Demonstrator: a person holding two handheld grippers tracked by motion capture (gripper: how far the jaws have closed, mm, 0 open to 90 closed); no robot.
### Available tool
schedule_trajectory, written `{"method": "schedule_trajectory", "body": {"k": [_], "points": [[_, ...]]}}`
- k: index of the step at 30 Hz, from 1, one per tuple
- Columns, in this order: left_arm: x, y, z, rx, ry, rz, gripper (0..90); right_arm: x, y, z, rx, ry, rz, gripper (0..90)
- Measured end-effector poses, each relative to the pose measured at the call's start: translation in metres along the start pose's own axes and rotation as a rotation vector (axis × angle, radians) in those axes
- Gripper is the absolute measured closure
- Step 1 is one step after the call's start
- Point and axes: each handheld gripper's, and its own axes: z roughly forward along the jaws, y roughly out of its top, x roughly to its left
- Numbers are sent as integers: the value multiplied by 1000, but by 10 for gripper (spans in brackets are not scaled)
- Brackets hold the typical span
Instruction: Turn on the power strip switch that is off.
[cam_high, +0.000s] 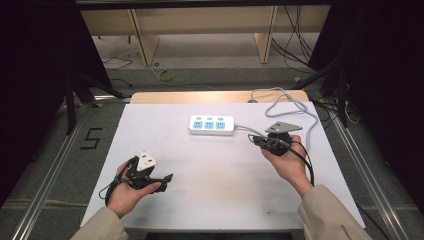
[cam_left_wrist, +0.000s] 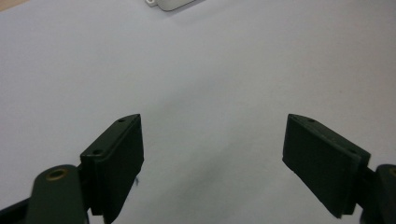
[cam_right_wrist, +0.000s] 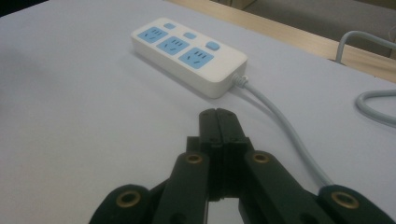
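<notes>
A white power strip (cam_high: 211, 125) with three blue socket faces and three small blue switches is seen lying flat on the white table surface (cam_high: 210, 190), toward the far middle of the table in the high view. Its grey cord (cam_high: 295, 107) leaves the right end of the strip, runs past the right gripper, and is looped back over the far right part of the table toward the wooden edge (cam_high: 200, 96). The left gripper (cam_high: 167, 177) is held in the person's left hand (cam_high: 131, 192) low over the near left part of the table, well apart from the strip; in the left gripper view its jaws are spread wide, with nothing but bare white surface between them, and a corner of the strip (cam_left_wrist: 170, 3) is caught at the top edge. The right gripper (cam_high: 254, 139) is held in the right hand (cam_high: 287, 162) just right of the strip, with the grey three-cornered plate (cam_high: 282, 127) on top. In the right gripper view its jaws are pressed together with nothing between them, pointed toward the cord end of the strip (cam_right_wrist: 187, 51), near it but not touching, and the cord (cam_right_wrist: 280, 123) is seen passing just beside the tips. Beige sleeves are seen at the bottom of the high view.
</notes>
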Motion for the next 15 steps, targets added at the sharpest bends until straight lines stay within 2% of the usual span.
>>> {"method": "schedule_trajectory", "body": {"k": [15], "points": [[0, 0, 0, 2, -1, -4, 199, -2, 9, 22, 23, -1, -3, 900]]}}
